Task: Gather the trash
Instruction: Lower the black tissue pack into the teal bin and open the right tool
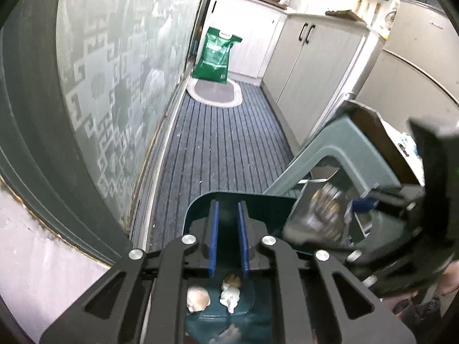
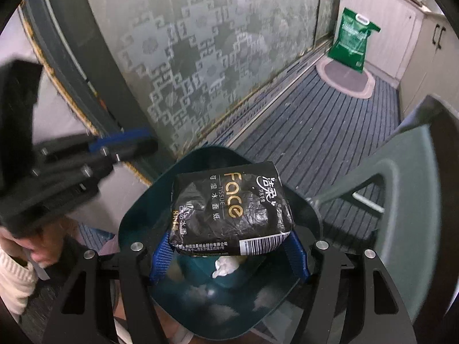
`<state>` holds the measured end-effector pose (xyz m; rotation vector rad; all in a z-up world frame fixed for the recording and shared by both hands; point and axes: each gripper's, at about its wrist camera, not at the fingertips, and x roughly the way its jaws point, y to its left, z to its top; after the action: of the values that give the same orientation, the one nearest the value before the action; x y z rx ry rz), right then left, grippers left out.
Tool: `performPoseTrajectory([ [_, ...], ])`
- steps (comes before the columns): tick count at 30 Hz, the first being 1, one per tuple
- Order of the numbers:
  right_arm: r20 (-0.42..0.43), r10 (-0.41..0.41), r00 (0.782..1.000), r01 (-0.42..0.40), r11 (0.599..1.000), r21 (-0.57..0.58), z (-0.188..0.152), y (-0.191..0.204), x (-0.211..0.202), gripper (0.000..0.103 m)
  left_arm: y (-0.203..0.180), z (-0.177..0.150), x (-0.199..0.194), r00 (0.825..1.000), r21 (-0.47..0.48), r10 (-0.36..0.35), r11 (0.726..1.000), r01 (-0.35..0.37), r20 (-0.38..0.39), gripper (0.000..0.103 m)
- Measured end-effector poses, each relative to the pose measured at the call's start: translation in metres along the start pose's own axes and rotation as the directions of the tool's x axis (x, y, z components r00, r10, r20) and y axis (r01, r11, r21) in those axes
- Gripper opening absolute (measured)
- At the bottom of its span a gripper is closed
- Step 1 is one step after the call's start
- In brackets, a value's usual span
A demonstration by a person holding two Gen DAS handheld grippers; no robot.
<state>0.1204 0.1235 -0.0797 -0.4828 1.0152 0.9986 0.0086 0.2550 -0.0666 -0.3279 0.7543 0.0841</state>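
Note:
A dark teal bin (image 2: pixel 134 223) stands on the floor, with crumpled white tissue (image 2: pixel 225 266) and other scraps inside. My right gripper (image 2: pixel 229 246) is shut on a black "Face" tissue packet (image 2: pixel 232 212) and holds it over the bin's mouth. In the left wrist view the same packet (image 1: pixel 318 215) appears blurred at the right, above the bin's rim (image 1: pixel 258 197). My left gripper (image 1: pixel 228 238) hovers over the bin with its blue pads a small gap apart and nothing between them. Crumpled tissue (image 1: pixel 229 296) and a pale shell-like scrap (image 1: pixel 198 299) lie in the bin below it.
A grey-green plastic chair (image 1: pixel 330 154) stands right of the bin. A patterned glass door (image 1: pixel 114 86) runs along the left. A striped blue mat (image 1: pixel 223 143) covers the floor, with a green sack (image 1: pixel 216 54) and oval rug (image 1: pixel 215 91) at the far end by white cabinets (image 1: pixel 315 66).

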Motion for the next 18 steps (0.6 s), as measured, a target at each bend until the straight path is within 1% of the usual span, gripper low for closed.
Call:
performPoseTrajectory([
  [7,-0.063,0.015,0.998,-0.016,1.000,-0.011,-0.017,0.007,0.025,0.068,-0.011,0.011,-0.015,0.997,0.004,-0.019,1.000,0.019,0.074,0.015],
  [14,-0.125,0.019,0.992,-0.021,1.000,-0.015,-0.036,0.007,0.048,0.069,-0.017,0.014,-0.026,0.992,-0.005,-0.046,0.999,0.047,0.116,0.015],
  [18,-0.147,0.013,0.989,-0.016,1.000,-0.023,-0.044,0.005,0.059,0.071,-0.026,0.017,-0.034,0.987,0.006,-0.068,0.998,0.068,0.144,0.015],
])
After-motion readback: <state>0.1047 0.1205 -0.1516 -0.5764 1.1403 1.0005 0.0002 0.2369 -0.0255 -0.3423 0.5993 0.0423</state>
